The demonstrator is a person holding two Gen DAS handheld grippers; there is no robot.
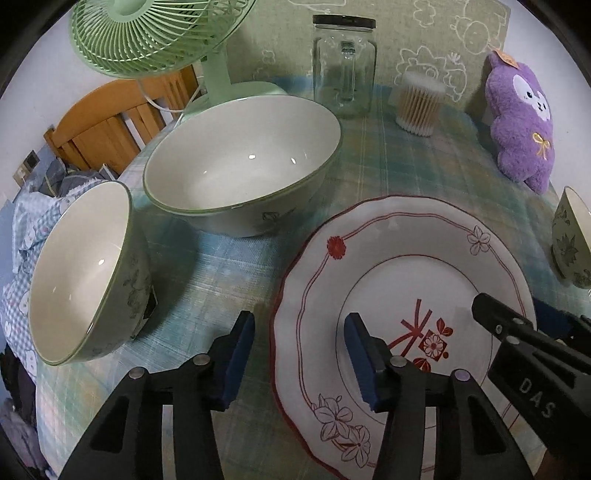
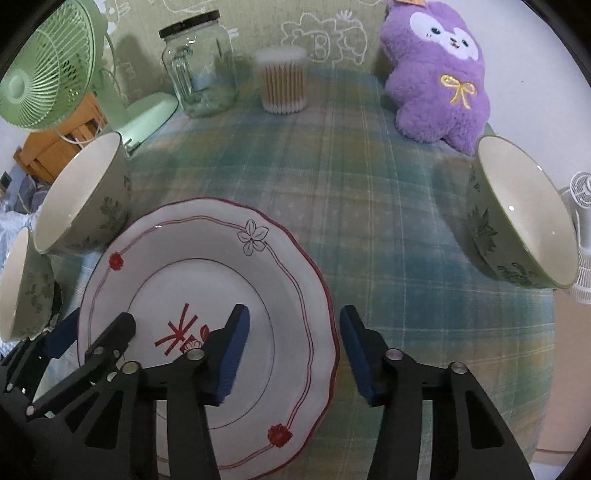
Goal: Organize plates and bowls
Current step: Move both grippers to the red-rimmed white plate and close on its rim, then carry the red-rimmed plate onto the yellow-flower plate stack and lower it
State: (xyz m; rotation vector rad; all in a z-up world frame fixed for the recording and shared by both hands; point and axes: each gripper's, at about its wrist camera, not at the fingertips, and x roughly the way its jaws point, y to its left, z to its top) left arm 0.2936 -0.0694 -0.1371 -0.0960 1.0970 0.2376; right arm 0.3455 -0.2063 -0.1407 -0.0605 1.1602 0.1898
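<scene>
A white plate (image 1: 406, 258) with red trim and flower patterns lies flat on the plaid tablecloth. My left gripper (image 1: 299, 354) stands open astride the plate's left rim, one blue pad outside on the cloth and one over the plate. My right gripper (image 2: 293, 347) stands open astride the right rim of the plate (image 2: 207, 251) the same way. Neither pair of pads presses on the rim. A large green-rimmed bowl (image 1: 240, 162) sits behind the plate. One small green bowl (image 1: 81, 273) is at the left and another small green bowl (image 2: 524, 210) is at the right.
At the back of the table stand a green fan (image 1: 155, 33), a glass jar (image 1: 343, 66), a cotton swab tub (image 1: 419, 103) and a purple plush toy (image 1: 521, 122). A wooden chair (image 1: 110, 122) and bedding lie beyond the table's left edge.
</scene>
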